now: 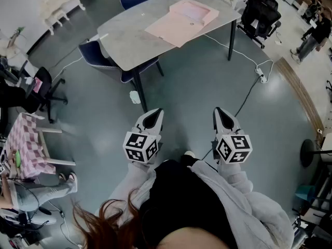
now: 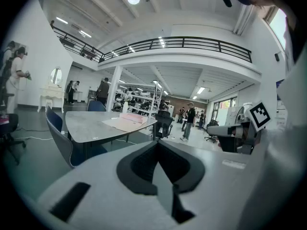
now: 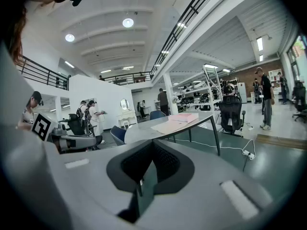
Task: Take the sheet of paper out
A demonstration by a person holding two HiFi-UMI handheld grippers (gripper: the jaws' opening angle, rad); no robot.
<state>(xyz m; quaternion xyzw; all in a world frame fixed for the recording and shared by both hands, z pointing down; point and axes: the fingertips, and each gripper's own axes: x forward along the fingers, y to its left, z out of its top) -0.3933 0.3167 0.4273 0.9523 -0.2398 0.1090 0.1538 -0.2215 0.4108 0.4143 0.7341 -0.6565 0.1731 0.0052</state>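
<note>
**Both grippers held over the floor, well apart from the worktop.**
Head view: left gripper (image 1: pixel 154 114) and right gripper (image 1: pixel 221 113) sit side by side. The pink sheet of paper (image 1: pixel 167 29) lies flat on the grey worktop (image 1: pixel 127 32), touching a pink box (image 1: pixel 195 10). Left gripper view: jaws clenched, nothing between them. Right gripper view: jaws clenched, empty, with the sheet on the worktop ahead.

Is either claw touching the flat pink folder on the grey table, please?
Apart. The head view shows left claw and right claw over floor, short of the flat pink folder.
</note>
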